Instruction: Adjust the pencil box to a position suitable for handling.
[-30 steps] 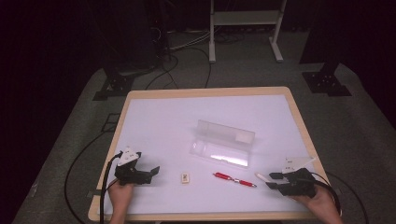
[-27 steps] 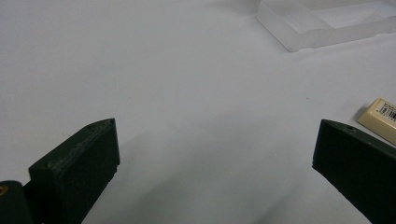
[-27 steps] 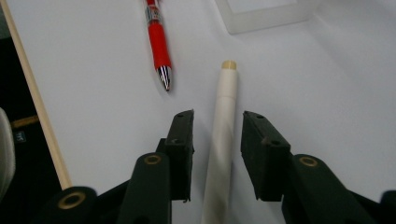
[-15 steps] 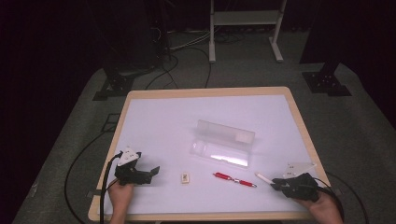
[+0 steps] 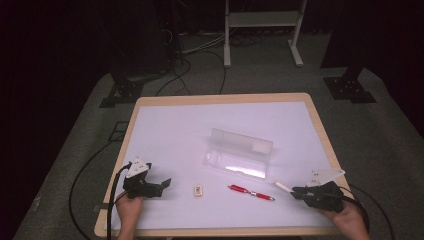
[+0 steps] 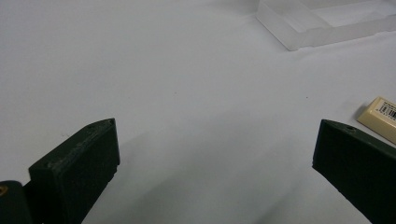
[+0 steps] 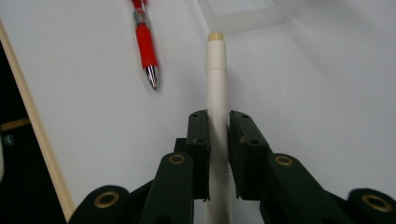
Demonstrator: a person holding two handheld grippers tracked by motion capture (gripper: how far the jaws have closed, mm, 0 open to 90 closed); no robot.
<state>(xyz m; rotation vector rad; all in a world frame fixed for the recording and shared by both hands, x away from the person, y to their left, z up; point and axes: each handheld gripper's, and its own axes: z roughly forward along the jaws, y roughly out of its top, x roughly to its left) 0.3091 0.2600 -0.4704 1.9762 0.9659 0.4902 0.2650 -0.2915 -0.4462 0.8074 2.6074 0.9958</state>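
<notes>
— Right gripper view: what's held?
— The right gripper [image 7: 218, 122], jaws just closing, clamps the white pen [image 7: 216, 79] at centre frame.
— And the left gripper [image 6: 212, 154]?
— Jaws wide apart, holding nothing, over bare tabletop [image 6: 140, 70].

Left gripper [image 5: 162, 183] wide open; right gripper [image 7: 218, 122] just closed, low.

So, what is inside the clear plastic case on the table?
The clear plastic case lies open and looks empty; glare hides part of its tray. The white pen is outside it, clamped in the right gripper.
</notes>
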